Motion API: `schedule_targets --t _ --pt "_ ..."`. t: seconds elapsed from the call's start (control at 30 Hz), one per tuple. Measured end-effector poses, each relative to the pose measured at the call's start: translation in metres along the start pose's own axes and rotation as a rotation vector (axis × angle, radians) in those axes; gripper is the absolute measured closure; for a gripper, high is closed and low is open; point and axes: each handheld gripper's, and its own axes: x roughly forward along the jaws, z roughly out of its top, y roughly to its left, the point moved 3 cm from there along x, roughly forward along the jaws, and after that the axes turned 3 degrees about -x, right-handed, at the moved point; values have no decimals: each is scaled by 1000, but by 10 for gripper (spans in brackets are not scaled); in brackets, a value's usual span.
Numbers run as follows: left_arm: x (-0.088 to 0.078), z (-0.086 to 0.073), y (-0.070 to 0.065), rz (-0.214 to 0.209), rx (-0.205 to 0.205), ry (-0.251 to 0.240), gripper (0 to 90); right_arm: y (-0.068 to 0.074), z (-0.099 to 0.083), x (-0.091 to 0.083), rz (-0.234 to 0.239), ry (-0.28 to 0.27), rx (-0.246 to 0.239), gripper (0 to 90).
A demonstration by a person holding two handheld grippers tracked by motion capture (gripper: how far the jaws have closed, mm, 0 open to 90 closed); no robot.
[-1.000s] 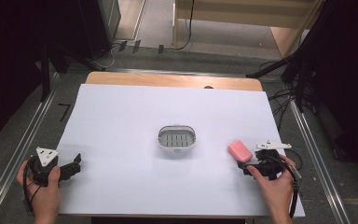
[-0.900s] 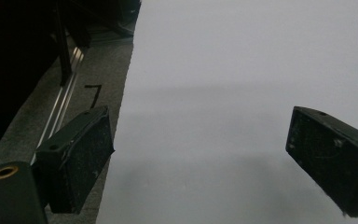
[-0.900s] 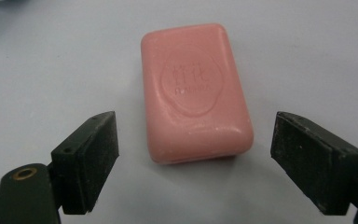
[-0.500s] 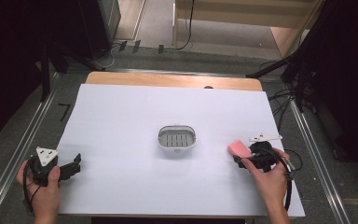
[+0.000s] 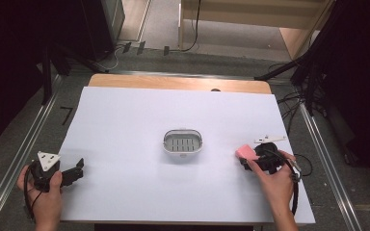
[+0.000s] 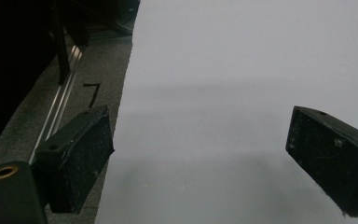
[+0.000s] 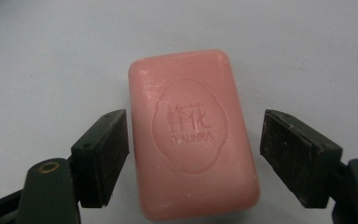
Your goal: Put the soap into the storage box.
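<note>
Near the right edge of the worktop (image 5: 125, 120), the pink soap bar (image 7: 191, 135) lies flat on the white surface, between the jaws of the right hand-held gripper (image 7: 193, 158). Its jaws have just been closing; in the right gripper view the left pad sits just beside the bar's long edge, whether touching cannot be told, while a clear gap remains at the right pad, so the bar is not yet clamped. An embossed oval mark faces up. The bar's near end is partly cut off at the bottom of that view. From the high view, the gripper and the hand (image 5: 274, 180) hide most of the bar.

The soap dish (image 5: 183, 143), white-rimmed with a slotted grey insert, stands at the centre of the worktop, well apart from the bar.

The left hand-held gripper (image 6: 200, 154) rests at the front left corner, jaws wide with nothing between them; its left jaw overhangs the worktop's left edge.
</note>
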Motion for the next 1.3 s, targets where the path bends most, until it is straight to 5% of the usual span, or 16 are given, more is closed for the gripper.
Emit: schedule_targets --t 0.33,0.57,1.3 --pt "0 0 0 0 1 0 77 1 0 8 5 21 -13 385" --pt "0 0 0 -3 0 0 77 2 0 6 -4 23 -44 388" --pt "0 0 1 -11 -11 -3 77 26 26 -3 94 -54 -252 388"
